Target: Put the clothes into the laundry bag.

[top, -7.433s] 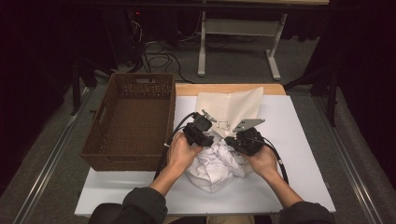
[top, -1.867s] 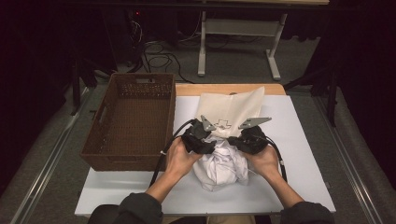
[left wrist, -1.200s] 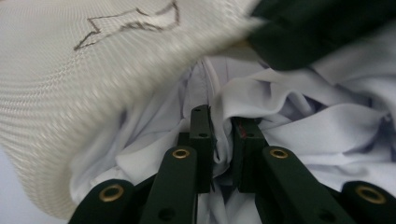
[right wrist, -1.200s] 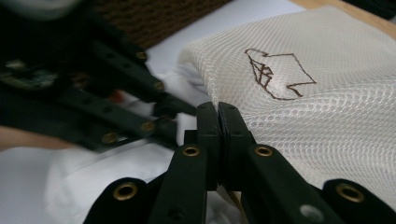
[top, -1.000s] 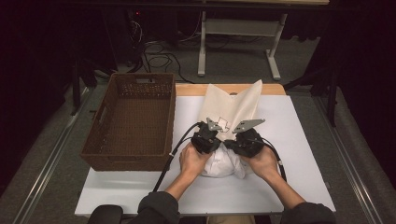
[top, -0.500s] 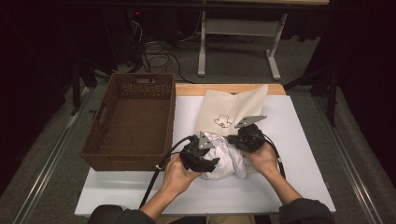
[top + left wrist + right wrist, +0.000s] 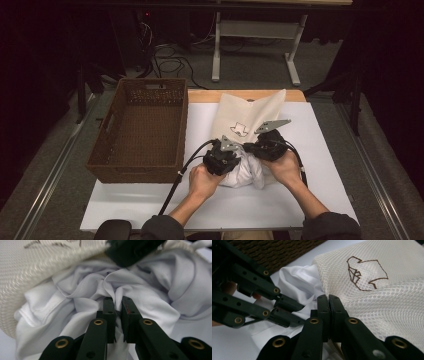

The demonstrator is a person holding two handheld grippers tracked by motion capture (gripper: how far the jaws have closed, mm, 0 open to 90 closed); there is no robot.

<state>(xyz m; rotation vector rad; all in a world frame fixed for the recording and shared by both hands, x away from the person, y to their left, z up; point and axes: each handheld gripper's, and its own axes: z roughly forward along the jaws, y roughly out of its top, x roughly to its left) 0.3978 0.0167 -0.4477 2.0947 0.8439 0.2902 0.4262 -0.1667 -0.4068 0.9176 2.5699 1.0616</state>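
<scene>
A: Left gripper, from its own view: jaws have just been closing, now narrow, with a fold of the crumpled white cloth garment pinched between the pads.

B: Noted. And the garment's position?

A: Bunched on the white table top, its far part tucked into the mouth of the cream mesh laundry bag with a brown stitched emblem. The rest spills out toward the person.

B: Right gripper?

A: Jaws pressed together, clamped on the edge of the bag's mouth, right beside the emblem. White cloth lies just under that edge.

B: Spacing between the two grippers?

A: Close. In the right gripper view the left gripper's black jaws reach in from the left, onto the white cloth.

B: Anything else on the table?

A: A dark brown woven rectangular basket stands left of the bag, apart from it. The bag lies flat past the grippers, toward the far edge.
</scene>
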